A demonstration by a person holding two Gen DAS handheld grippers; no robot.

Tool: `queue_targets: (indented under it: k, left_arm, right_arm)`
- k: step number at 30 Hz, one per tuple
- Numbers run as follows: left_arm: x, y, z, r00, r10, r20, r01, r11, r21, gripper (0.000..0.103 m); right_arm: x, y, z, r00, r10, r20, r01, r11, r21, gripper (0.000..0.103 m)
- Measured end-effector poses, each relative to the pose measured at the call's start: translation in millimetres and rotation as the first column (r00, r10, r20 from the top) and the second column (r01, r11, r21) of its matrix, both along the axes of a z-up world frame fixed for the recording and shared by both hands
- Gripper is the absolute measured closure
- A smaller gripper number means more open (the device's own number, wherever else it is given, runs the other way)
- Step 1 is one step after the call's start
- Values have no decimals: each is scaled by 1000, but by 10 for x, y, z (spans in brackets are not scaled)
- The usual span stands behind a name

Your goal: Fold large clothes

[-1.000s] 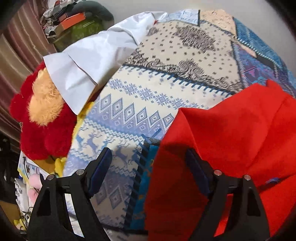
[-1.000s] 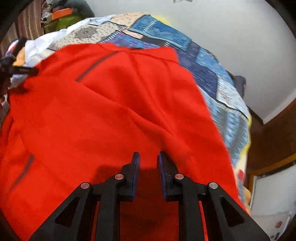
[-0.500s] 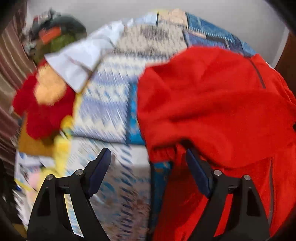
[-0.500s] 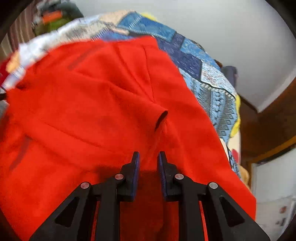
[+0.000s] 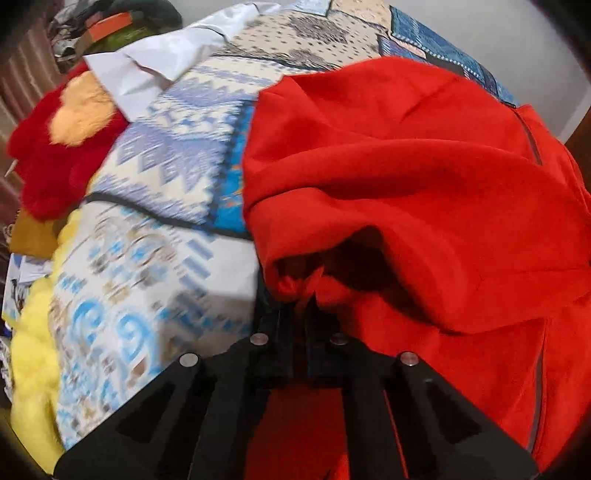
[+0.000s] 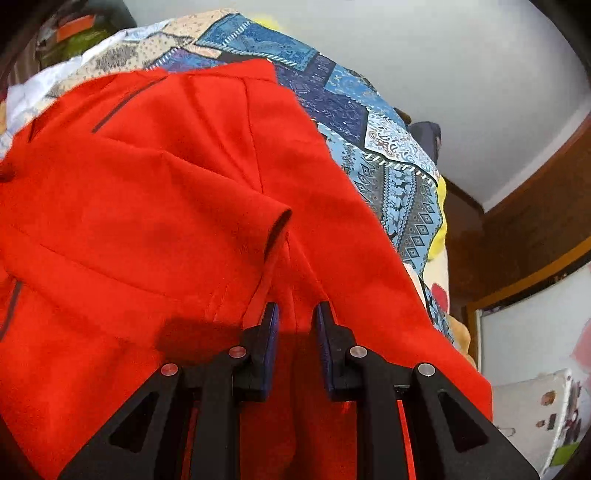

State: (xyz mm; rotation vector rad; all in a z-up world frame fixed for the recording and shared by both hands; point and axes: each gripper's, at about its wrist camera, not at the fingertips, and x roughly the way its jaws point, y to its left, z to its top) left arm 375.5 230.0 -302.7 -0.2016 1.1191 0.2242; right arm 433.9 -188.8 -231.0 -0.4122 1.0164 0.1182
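Observation:
A large red fleece garment (image 5: 406,166) with thin grey zip lines lies heaped on a patterned quilt (image 5: 166,166). In the left wrist view my left gripper (image 5: 299,306) is at the garment's left edge, its jaws closing tight and pinching a bunched fold of red fabric. In the right wrist view the same red garment (image 6: 147,203) spreads ahead with a sleeve cuff (image 6: 277,229) folded over it. My right gripper (image 6: 295,314) is shut on a ridge of red cloth that runs between its blue pads (image 6: 271,332).
The quilt (image 6: 388,155) covers a bed. A white cloth (image 5: 147,66), a red and tan plush (image 5: 55,166) and a yellow blanket (image 5: 29,332) lie along its left side, with a cluttered pile (image 5: 107,26) behind. Dark wooden furniture (image 6: 535,221) stands to the right.
My left gripper slid right from the bare quilt onto the garment's edge and went from wide open to shut on it. The right gripper kept its grip; the sleeve cuff folded over.

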Motion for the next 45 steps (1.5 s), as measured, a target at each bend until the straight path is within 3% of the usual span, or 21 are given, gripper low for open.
queue_targets:
  k: [5, 8, 10, 13, 18, 20, 21, 22, 25, 31, 34, 35, 36, 39, 42, 45]
  left_arm:
    - [-181, 44, -20, 1000, -11, 4, 11, 999, -34, 98]
    - [-176, 64, -52, 1000, 8, 1, -8, 999, -47, 97]
    - [-146, 40, -68, 1000, 21, -5, -21, 999, -47, 97]
    - [-147, 11, -85, 1000, 12, -7, -12, 1000, -20, 96]
    - [-165, 30, -105, 1000, -27, 9, 27, 1000, -9, 96]
    - [-171, 49, -108, 1000, -26, 15, 26, 1000, -17, 96]
    - [-171, 52, -110, 1000, -22, 17, 22, 1000, -18, 96]
    - [-169, 50, -112, 1000, -20, 19, 21, 1000, -16, 96]
    - [-246, -6, -94, 999, -34, 19, 34, 999, 11, 96]
    - [-381, -63, 133, 995, -102, 17, 100, 993, 59, 89]
    - [-486, 21, 404, 993, -106, 52, 102, 992, 76, 73]
    - [-481, 60, 478, 993, -95, 67, 90, 993, 79, 63]
    - [-468, 110, 565, 993, -78, 86, 71, 994, 82, 55]
    - [-280, 267, 755, 992, -13, 129, 3, 997, 82, 47]
    - [59, 396, 762, 991, 45, 123, -52, 997, 52, 47]
    - [439, 464, 595, 995, 60, 78, -62, 998, 20, 46]
  right_arm:
    - [-166, -25, 314, 996, 78, 51, -86, 981, 174, 87]
    - [-212, 135, 383, 990, 124, 64, -136, 965, 225, 87]
    - [-120, 277, 290, 989, 141, 47, -147, 969, 196, 87]
    - [79, 438, -92, 990, 133, -38, -132, 990, 43, 87]
    - [10, 455, -160, 989, 138, 60, -133, 988, -75, 85]
    - [-38, 454, -173, 985, 129, 113, -111, 982, -156, 61]
    - [-53, 440, -173, 980, 104, 171, -62, 969, -238, 24]
    - [-59, 390, -151, 974, 80, 214, -20, 964, -267, 0]
    - [-2, 88, -71, 992, 19, 123, -7, 995, -95, 0]
    - [-141, -341, 297, 990, -11, 138, -7, 992, 129, 0]
    - [-174, -424, 462, 992, -20, 126, -11, 971, 238, 0]
    - [-164, -432, 513, 993, -21, 117, -11, 963, 268, 0]
    - [-121, -410, 524, 994, -21, 111, -11, 960, 280, 0]
    - [3, -287, 558, 995, -9, 102, -22, 953, 301, 0]
    - [65, -182, 553, 991, 26, 135, -70, 941, 331, 0]
    - [114, -116, 493, 987, 63, 146, -115, 916, 385, 1]
